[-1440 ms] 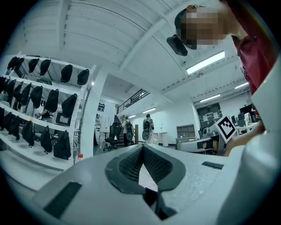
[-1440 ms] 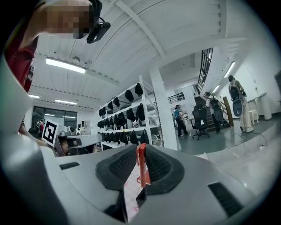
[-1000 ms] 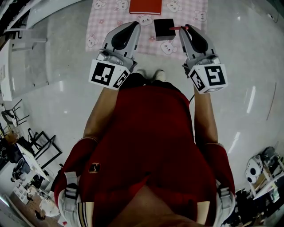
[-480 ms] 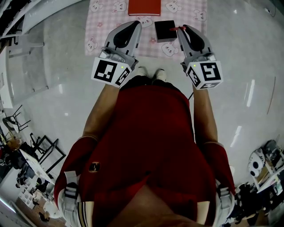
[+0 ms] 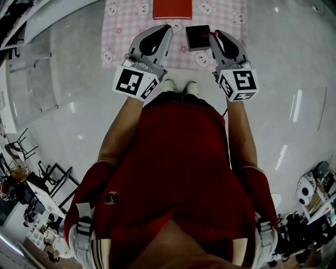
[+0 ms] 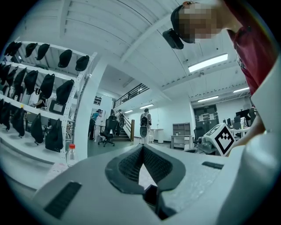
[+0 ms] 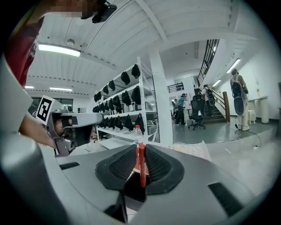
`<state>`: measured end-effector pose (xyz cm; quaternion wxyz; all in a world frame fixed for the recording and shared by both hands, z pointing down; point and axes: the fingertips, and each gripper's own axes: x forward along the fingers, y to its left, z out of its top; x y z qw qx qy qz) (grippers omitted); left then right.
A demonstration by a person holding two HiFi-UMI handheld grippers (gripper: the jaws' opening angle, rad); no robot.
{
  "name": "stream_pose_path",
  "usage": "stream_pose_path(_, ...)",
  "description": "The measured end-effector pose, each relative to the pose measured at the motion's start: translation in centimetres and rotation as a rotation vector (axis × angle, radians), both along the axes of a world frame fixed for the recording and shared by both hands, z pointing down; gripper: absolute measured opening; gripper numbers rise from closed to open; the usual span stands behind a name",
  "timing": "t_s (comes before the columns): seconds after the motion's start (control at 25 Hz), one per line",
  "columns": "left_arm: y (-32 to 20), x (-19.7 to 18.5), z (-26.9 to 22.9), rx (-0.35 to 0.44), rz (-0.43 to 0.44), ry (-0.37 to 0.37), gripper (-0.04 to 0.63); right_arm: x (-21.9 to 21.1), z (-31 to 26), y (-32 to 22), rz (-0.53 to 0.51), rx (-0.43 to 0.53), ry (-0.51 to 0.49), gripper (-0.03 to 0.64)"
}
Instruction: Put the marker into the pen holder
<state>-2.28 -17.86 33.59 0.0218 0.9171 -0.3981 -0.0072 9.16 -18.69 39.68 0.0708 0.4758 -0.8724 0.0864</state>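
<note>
A red marker [image 7: 141,166] stands upright between the pads of my right gripper [image 7: 140,150], which is shut on it. In the head view the right gripper [image 5: 211,34] hangs at the right edge of the black square pen holder [image 5: 197,38], and the marker [image 5: 208,33] pokes out over that edge. The holder sits on a pink bunny-print mat [image 5: 126,21] on the floor. My left gripper [image 5: 167,27] hovers over the mat to the left of the holder. Its pads meet at the tips with nothing between them, which also shows in its own view of the left gripper [image 6: 142,148].
A red book [image 5: 171,9] lies on the mat behind the holder. The person's white shoes [image 5: 178,86] stand at the mat's near edge. A water bottle [image 6: 71,154] stands at the mat's corner. Shelving [image 5: 31,47] runs along the left, and office clutter fills the lower corners.
Both grippers have moved forward over the mat. The right one has carried the marker closer to the pen holder's right edge. Neither grip has changed.
</note>
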Motion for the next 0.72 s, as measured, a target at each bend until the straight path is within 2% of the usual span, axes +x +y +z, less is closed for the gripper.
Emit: stream_pose_path(0.72,-2.0,1.2,1.3,-0.031,0.057,-0.019,0.006,-0.3,5.9,-2.3,0.011,-0.087,0.055,0.060)
